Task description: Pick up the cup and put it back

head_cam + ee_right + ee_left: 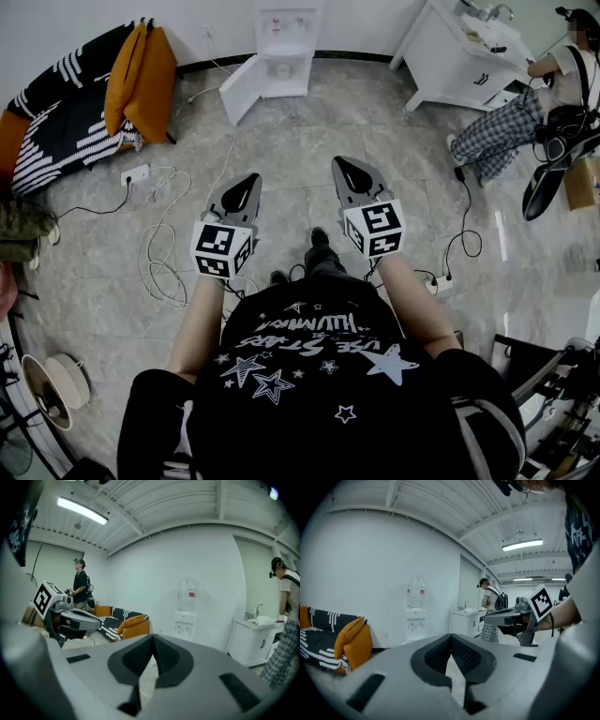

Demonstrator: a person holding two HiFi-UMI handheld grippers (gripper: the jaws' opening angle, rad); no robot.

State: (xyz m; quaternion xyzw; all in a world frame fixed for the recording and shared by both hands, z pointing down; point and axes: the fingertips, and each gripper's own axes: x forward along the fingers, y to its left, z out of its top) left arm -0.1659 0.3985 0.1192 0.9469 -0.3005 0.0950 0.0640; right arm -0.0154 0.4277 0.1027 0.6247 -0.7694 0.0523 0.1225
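No cup shows in any view. I hold both grippers out in front of my body, above the grey stone floor [291,150], side by side and pointing slightly down. My left gripper [242,187] has its jaws together with nothing between them, and its dark pads [436,656] meet at the tip of the gripper [451,639]. My right gripper [352,171] is shut and empty too, its tips closed in its own view [152,641]. Each gripper shows in the other's view: the right one [520,618] and the left one [70,616].
A white water dispenser [281,47] with an open door stands at the far wall. A striped sofa with orange cushions [141,80] is at the left. At the right are a white sink cabinet [450,56] and a seated person [525,103]. Cables and power strips [150,183] lie on the floor.
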